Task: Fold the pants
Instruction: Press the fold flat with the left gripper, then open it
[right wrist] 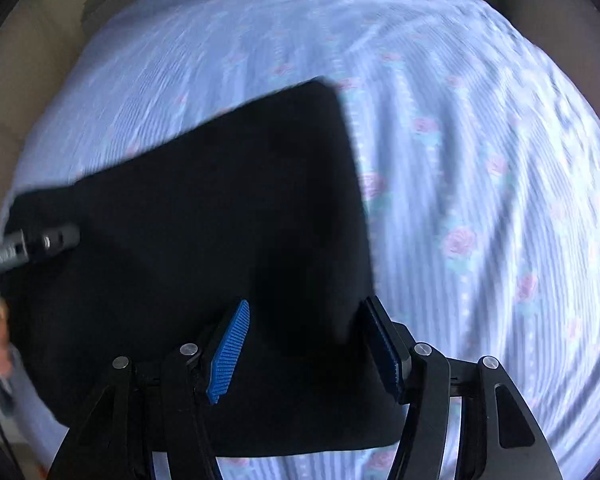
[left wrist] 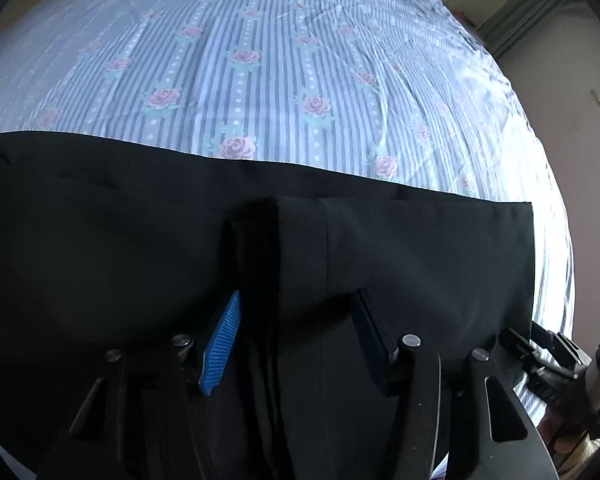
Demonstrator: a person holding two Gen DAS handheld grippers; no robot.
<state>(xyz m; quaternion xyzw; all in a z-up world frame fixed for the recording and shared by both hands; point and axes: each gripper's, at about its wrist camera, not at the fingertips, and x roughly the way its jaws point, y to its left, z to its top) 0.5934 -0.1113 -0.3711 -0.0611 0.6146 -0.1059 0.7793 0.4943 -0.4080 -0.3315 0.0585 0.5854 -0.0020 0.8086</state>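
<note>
One pair of black pants on a bed, two tools hanging over it.

The pants [left wrist: 380, 248] lie flat and folded on the striped, rose-printed bed sheet [left wrist: 260, 80], a stitched seam running from 12 to 6 o'clock in the left wrist view; their long axis there runs from 9 to 3 o'clock. The left tool [left wrist: 296, 336] is released, blue pads apart, gripping nothing. The right tool [right wrist: 306, 344] is likewise released above the pants' edge at 3 o'clock.
</note>
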